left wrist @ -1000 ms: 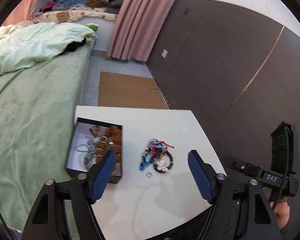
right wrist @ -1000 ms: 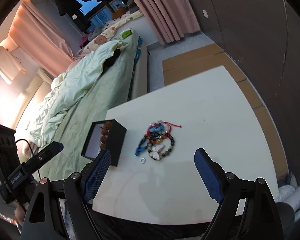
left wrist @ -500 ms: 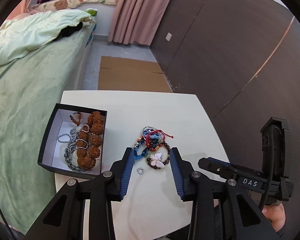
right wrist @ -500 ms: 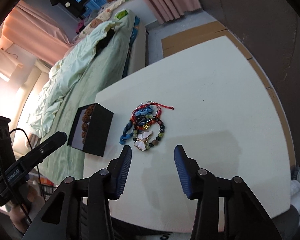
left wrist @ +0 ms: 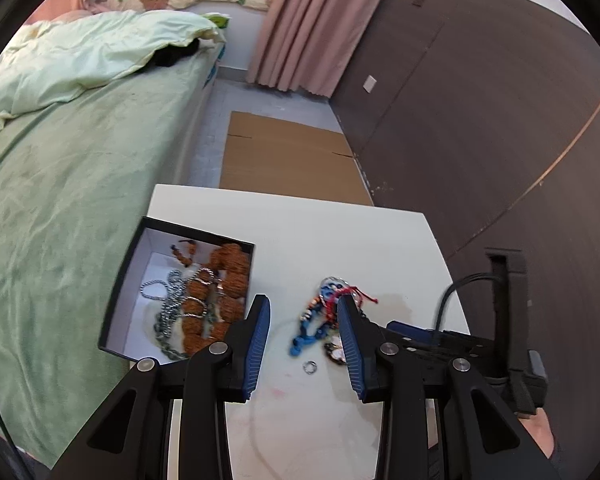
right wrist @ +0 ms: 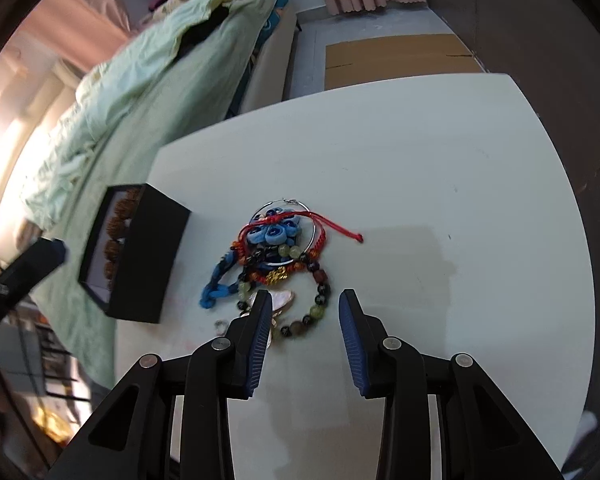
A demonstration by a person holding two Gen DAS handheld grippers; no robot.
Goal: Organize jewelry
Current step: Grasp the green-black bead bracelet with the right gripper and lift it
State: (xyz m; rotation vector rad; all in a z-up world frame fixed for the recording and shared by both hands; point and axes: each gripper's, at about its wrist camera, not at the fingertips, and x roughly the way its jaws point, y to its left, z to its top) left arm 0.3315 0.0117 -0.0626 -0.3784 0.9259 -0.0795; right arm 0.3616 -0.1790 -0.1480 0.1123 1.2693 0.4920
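Observation:
A pile of jewelry (right wrist: 278, 254) lies mid-table: blue cord, red string bracelet, bead bracelet, silver hoop, butterfly piece. It also shows in the left wrist view (left wrist: 322, 320). A small silver ring (left wrist: 310, 367) lies loose near it. A black box (left wrist: 140, 264) at the table's left holds brown beads and silver chains; it shows in the right wrist view (right wrist: 144, 256) too. My left gripper (left wrist: 303, 334) is open and empty, above the table before the pile. My right gripper (right wrist: 303, 326) is open and empty, just before the bead bracelet.
The white table (right wrist: 440, 200) stands beside a green bed (left wrist: 60, 184). A cardboard sheet (left wrist: 288, 160) lies on the floor beyond. A dark wall panel (left wrist: 480, 120) runs along the right. The right gripper's body (left wrist: 460, 344) sits right of the left one.
Both grippers narrowed from wide open to a partly open gap a second ago, then widened slightly. The right gripper moved closer to the pile. The jewelry has not moved.

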